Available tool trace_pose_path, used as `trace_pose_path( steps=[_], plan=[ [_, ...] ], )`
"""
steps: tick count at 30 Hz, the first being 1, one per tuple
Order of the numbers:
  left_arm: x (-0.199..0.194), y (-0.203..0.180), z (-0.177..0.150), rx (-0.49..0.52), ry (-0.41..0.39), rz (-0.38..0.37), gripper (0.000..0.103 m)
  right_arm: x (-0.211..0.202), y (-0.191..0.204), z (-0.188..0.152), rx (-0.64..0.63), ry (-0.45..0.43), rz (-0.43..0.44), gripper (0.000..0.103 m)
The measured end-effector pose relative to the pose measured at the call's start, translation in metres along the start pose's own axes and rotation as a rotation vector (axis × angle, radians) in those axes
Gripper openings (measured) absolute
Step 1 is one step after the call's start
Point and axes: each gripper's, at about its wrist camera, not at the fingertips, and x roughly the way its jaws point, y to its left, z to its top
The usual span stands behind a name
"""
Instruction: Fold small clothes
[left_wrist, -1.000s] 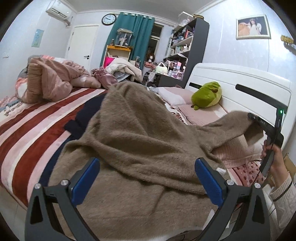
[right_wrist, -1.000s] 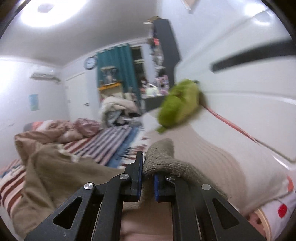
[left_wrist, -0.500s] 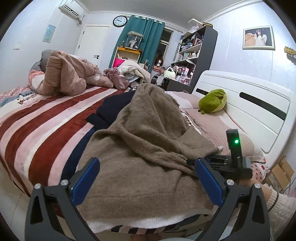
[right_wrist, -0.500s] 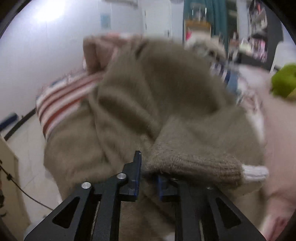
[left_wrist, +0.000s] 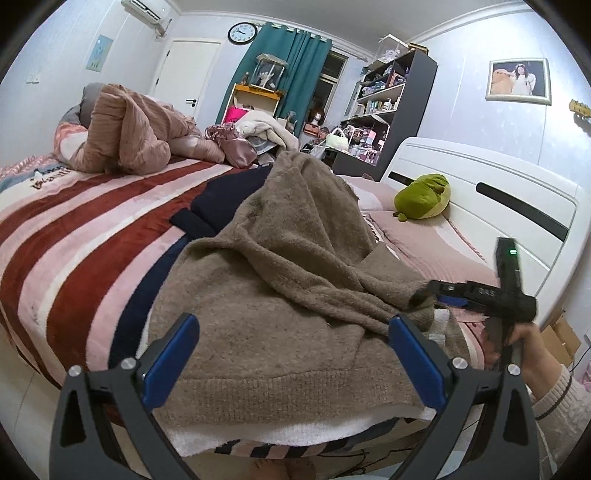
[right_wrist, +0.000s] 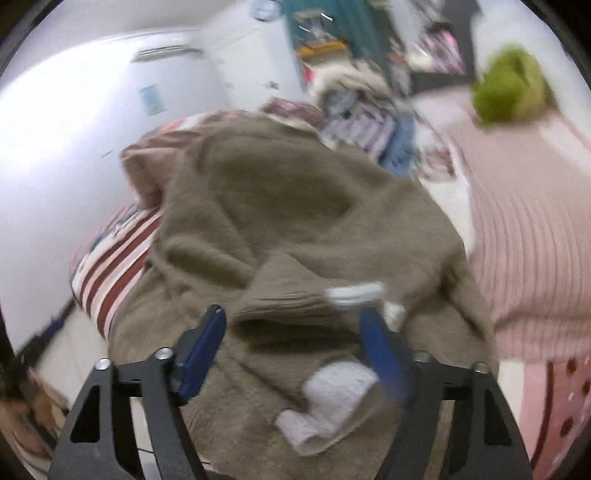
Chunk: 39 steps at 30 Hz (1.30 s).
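Note:
A fuzzy brown sweater (left_wrist: 280, 280) with a white lining lies bunched on the near edge of the bed; it fills the right wrist view (right_wrist: 295, 229). One sleeve with a ribbed cuff (right_wrist: 291, 299) is folded across the body. My left gripper (left_wrist: 291, 354) is open and empty, just above the sweater's hem. My right gripper (right_wrist: 295, 339) is open over the cuff and holds nothing; it shows in the left wrist view (left_wrist: 443, 291) at the sweater's right edge.
A red and pink striped blanket (left_wrist: 85, 236) covers the bed. A dark navy garment (left_wrist: 221, 206) lies behind the sweater. A pile of pink bedding (left_wrist: 125, 136) sits at the far left. A green plush toy (left_wrist: 421, 199) rests by the white headboard (left_wrist: 517, 199).
My right gripper carried the sleeve from the headboard side across the sweater's body, then opened and let the cuff go. My left gripper stayed open, and its view shifted back a little.

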Motion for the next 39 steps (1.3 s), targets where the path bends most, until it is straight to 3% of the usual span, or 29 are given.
trace_pose_path(
  steps=[2, 7, 8, 9, 11, 15, 21, 25, 28, 30, 33, 36, 39],
  plan=[
    [0.001, 0.001, -0.002, 0.000, 0.005, 0.000, 0.101, 0.009, -0.018, 0.003, 0.119, -0.016, 0.066, 0.075],
    [-0.001, 0.006, -0.007, -0.013, 0.018, 0.011, 0.101, 0.025, -0.025, 0.016, 0.224, -0.064, 0.157, 0.072],
    [-0.001, 0.007, -0.008, -0.018, 0.020, 0.010, 0.101, 0.032, -0.023, 0.018, 0.240, -0.053, 0.154, 0.061],
    [-0.002, 0.009, -0.009, -0.022, 0.021, 0.008, 0.101, 0.039, -0.023, 0.023, 0.258, -0.032, 0.134, 0.043],
    [-0.004, 0.012, -0.010, -0.022, 0.019, 0.010, 0.101, 0.046, -0.019, 0.027, 0.256, -0.010, 0.095, 0.023],
    [-0.008, 0.020, -0.009, -0.033, 0.015, 0.026, 0.101, 0.040, 0.013, 0.029, 0.149, -0.043, 0.076, 0.012],
    [-0.014, 0.031, -0.009, -0.042, 0.013, 0.059, 0.101, 0.038, 0.093, 0.014, -0.109, -0.039, 0.209, 0.013],
    [-0.016, 0.035, -0.010, -0.041, 0.016, 0.072, 0.101, 0.078, 0.131, -0.018, -0.306, 0.156, 0.218, 0.023],
    [-0.013, 0.036, -0.011, -0.034, 0.027, 0.076, 0.101, 0.096, 0.128, -0.032, -0.295, 0.221, 0.233, 0.031],
    [-0.009, 0.036, -0.011, -0.022, 0.032, 0.072, 0.101, 0.094, 0.124, -0.034, -0.265, 0.224, 0.296, 0.047],
    [-0.001, 0.041, -0.007, 0.022, 0.040, 0.044, 0.101, 0.079, 0.119, -0.032, -0.254, 0.245, 0.374, 0.055],
    [0.010, 0.053, -0.001, 0.055, 0.055, 0.031, 0.101, 0.046, 0.109, -0.032, -0.259, 0.220, 0.353, 0.056],
    [0.026, 0.073, 0.007, 0.043, 0.085, 0.008, 0.101, -0.001, 0.073, -0.035, -0.206, 0.152, 0.292, 0.063]
  ],
)
